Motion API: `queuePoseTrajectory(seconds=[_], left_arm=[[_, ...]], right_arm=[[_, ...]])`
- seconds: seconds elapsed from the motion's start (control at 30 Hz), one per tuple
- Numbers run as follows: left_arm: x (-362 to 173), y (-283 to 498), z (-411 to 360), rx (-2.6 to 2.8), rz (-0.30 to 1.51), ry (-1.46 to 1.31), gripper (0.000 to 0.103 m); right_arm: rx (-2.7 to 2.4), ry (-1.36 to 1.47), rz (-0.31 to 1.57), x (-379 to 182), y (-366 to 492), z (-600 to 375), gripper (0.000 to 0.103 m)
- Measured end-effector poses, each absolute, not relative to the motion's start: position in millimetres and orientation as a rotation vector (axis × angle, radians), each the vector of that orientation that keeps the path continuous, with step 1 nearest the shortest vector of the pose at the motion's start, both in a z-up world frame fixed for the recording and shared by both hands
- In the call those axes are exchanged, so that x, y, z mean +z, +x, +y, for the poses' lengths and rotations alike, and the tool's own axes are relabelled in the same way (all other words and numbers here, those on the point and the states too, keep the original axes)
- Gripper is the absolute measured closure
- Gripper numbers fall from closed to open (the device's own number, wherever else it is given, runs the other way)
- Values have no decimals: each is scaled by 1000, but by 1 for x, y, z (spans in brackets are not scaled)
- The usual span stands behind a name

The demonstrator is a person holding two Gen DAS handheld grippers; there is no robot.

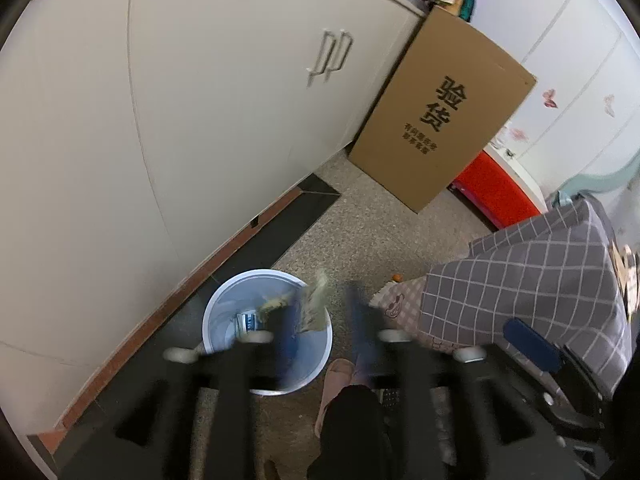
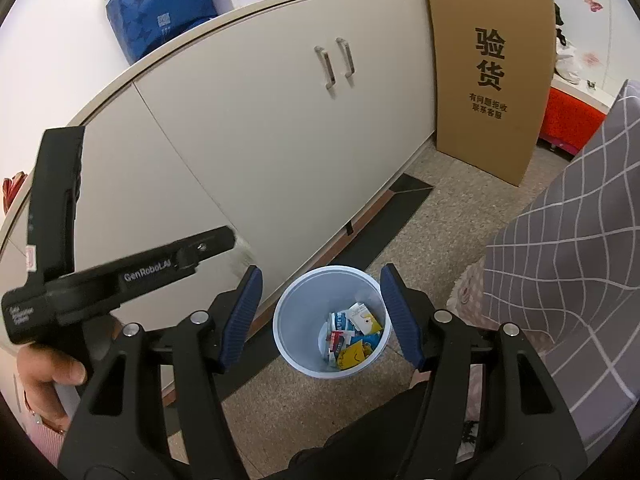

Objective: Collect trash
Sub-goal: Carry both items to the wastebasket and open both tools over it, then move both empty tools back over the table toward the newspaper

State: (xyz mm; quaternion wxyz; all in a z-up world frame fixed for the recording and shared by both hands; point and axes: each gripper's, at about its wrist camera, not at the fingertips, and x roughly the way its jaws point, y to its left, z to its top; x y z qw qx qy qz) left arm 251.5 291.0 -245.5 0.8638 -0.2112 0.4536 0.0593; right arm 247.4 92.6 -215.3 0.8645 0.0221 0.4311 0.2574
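Observation:
A pale blue waste bin (image 1: 224, 296) stands on the speckled floor beside a white cabinet. In the left wrist view my left gripper (image 1: 323, 294) hovers over the bin's right rim, blurred, its blue fingers apart. A crumpled greenish wrapper (image 1: 314, 314) hangs loose against the left finger above the bin's mouth, and the pads are not pressing on it. A blue-and-white packet (image 1: 246, 322) lies inside. In the right wrist view my right gripper (image 2: 321, 270) stands open and empty above the bin (image 2: 288, 300), which holds several colourful wrappers (image 2: 352, 336).
The white cabinet (image 2: 260, 120) runs along the left, with a dark strip (image 2: 376, 236) at its foot. A tall cardboard box (image 2: 488, 80) leans at its end, a red stool (image 2: 568, 124) behind it. Grey chequered cloth (image 2: 560, 260) fills the right. A slippered foot (image 1: 332, 384) stands by the bin.

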Motion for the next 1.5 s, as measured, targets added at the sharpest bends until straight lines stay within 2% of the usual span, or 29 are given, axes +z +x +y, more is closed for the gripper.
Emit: queuePoseTrajectory(seconds=[0.03,0.3,0.67,0.87,1.03,1.5], left_arm=[[-244,251,292,147,940,-451,41],[-226,235,279,158,910,-428,39],[-160,198,225,104,786,-346,35],[-114,193,163,23,705,-251,28],[-91,202,96,-77,690,-203,26],[-90,255,-83,-305,697,-69,25]], right_arm=[[538,48,900,-214,247,90,42],[524,71,863,-195,237,72,42],[517,131,735,-133,207,26,40],[445,177,649,-95,194,-39,37],[327,223,611,-78,187,-115,36],[-24,378,588,-83,182,-328,30]])
